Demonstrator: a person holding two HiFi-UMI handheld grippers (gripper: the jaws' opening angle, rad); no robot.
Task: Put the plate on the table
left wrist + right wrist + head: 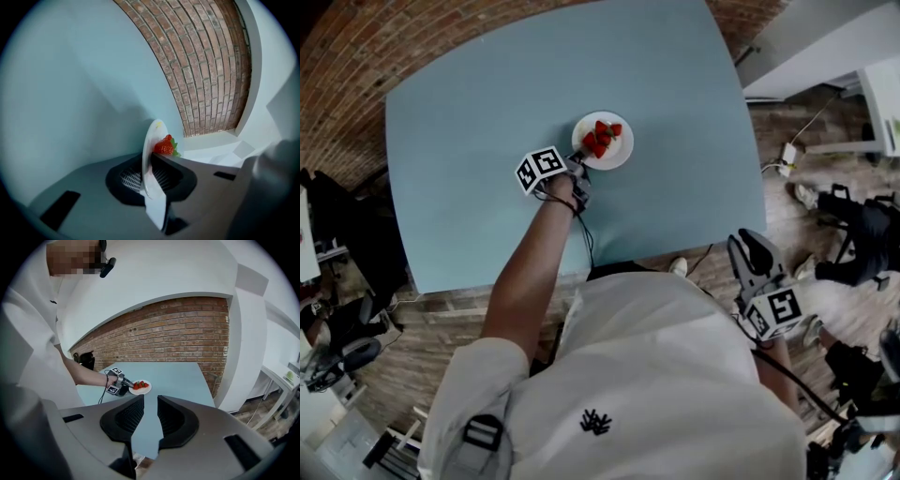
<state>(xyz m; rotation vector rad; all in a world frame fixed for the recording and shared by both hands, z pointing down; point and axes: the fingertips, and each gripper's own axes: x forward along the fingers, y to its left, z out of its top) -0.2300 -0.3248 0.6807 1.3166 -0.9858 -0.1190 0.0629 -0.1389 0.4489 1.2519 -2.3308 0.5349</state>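
Observation:
A small white plate point(620, 156) with several strawberries point(602, 137) lies on the light-blue table point(469, 141), a little beyond its middle. My left gripper point(581, 170) reaches it from the near side and is shut on its near-left rim. In the left gripper view the plate point(151, 140) stands edge-on between the jaws, with a strawberry point(165, 145) just beyond the left gripper point(150, 157). My right gripper point(750, 246) hangs off the table at my right side, open with nothing in it. The right gripper point(147, 397) looks toward the plate point(140, 387).
The table's near edge point(581, 272) runs right in front of my body. Brick floor surrounds the table. A white desk point(825, 56) stands at the far right, with a cable and socket block point(787, 155) below it. Dark equipment lies on the floor at the left point(337, 347) and the right point(862, 234).

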